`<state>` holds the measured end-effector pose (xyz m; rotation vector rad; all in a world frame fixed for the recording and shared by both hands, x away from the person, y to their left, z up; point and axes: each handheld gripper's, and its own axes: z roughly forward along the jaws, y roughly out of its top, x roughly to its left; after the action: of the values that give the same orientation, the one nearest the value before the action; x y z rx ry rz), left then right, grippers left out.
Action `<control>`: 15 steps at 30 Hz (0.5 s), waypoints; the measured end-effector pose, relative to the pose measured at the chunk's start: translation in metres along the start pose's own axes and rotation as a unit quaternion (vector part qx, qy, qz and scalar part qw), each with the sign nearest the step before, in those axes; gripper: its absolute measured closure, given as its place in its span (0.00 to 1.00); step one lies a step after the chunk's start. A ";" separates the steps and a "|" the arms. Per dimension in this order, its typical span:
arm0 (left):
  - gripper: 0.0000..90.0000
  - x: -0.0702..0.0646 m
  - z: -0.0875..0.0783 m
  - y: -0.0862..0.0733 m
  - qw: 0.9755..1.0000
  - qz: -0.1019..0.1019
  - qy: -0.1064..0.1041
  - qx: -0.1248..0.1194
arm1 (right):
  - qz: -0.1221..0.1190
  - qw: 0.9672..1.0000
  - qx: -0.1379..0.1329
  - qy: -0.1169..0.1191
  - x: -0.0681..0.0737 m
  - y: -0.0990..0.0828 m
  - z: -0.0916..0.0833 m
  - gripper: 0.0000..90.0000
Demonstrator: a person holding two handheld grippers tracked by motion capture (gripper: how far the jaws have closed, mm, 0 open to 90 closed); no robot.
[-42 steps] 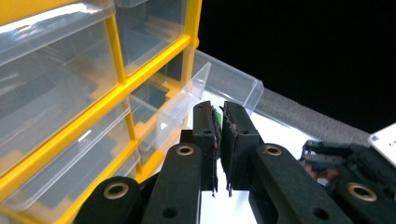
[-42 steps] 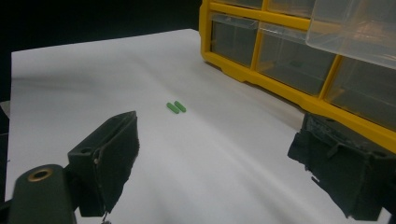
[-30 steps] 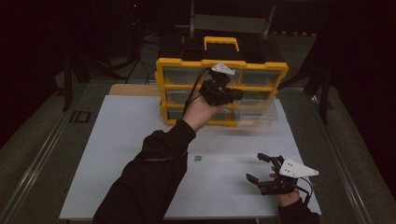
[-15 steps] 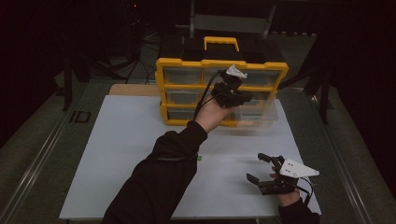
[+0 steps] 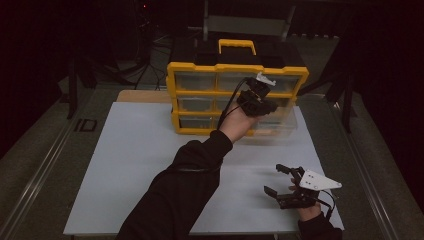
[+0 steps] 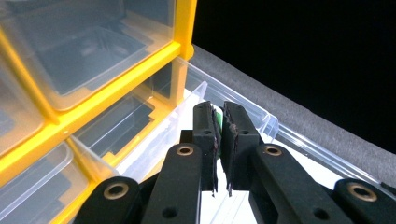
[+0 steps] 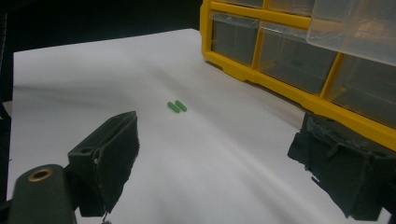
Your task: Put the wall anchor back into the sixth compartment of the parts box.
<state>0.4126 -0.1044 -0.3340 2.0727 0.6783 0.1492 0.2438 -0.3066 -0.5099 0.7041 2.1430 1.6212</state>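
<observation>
Looking over the table, line by line:
Yellow cabinet [image 5: 235, 95]: stands at twelve o'clock on the white sheet [image 5: 130, 165], three rows of clear drawers, those I can see into looking bare.
Pulled-out drawer [image 5: 280, 131]: bottom row, at the cabinet's right end, drawn toward the person; nothing shows on its floor.
Left gripper [image 6: 218, 140]: jaws pressed together, pinching a small green piece [image 6: 216, 120] of which a sliver shows between the pads.
Where the piece is: up in the air, over the pulled-out drawer, in front of the cabinet's right-hand column.
Right gripper [image 5: 281, 181]: jaws spread wide with nothing between them, low over the sheet at five o'clock.
Loose green pieces [image 7: 177, 107]: two, side by side on the sheet's middle, well apart from both grippers.
In the way: the left forearm crosses the sheet and covers part of the cabinet front.
</observation>
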 end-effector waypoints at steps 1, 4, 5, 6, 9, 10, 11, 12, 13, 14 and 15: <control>0.93 0.000 0.002 0.000 1.000 0.000 0.001 0.004 | 0.000 1.000 0.000 0.000 0.000 0.000 0.000 0.14; 0.93 -0.001 0.007 -0.001 1.000 0.001 0.002 0.013 | 0.000 1.000 0.000 0.000 0.000 0.000 0.000 0.14; 0.93 -0.001 0.008 -0.001 1.000 0.000 0.001 0.014 | 0.001 1.000 -0.001 0.001 0.000 0.000 0.000 0.14; 0.93 -0.001 0.009 -0.002 1.000 0.000 -0.001 0.018 | 0.001 1.000 -0.001 0.001 0.000 0.000 0.000 0.14; 0.93 -0.001 0.014 -0.003 1.000 -0.002 0.001 0.025 | 0.001 1.000 -0.001 0.001 0.000 0.000 0.000 0.14; 0.93 -0.001 0.015 -0.004 1.000 -0.003 0.000 0.028 | 0.002 1.000 0.000 0.001 0.000 0.000 0.000 0.14; 0.93 -0.001 0.017 -0.004 0.999 -0.001 0.003 0.033 | 0.002 1.000 0.000 0.001 0.000 0.000 0.000 0.14; 0.93 0.000 0.018 -0.004 0.999 -0.003 0.001 0.036 | 0.002 1.000 0.000 0.001 0.000 0.000 0.000 0.14; 0.93 0.000 0.019 -0.005 0.999 -0.003 0.000 0.039 | 0.002 1.000 0.000 0.001 0.000 0.000 0.000 0.14; 0.93 0.000 0.020 -0.005 0.999 -0.002 0.002 0.041 | 0.000 1.000 -0.001 0.001 0.000 0.000 0.000 0.14; 0.93 0.000 0.021 -0.005 0.999 -0.005 -0.001 0.042 | 0.000 1.000 -0.001 0.001 0.000 0.000 0.000 0.14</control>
<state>0.4182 -0.1182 -0.3499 2.1493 0.7043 0.1135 0.2442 -0.3069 -0.5100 0.7033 2.1426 1.6241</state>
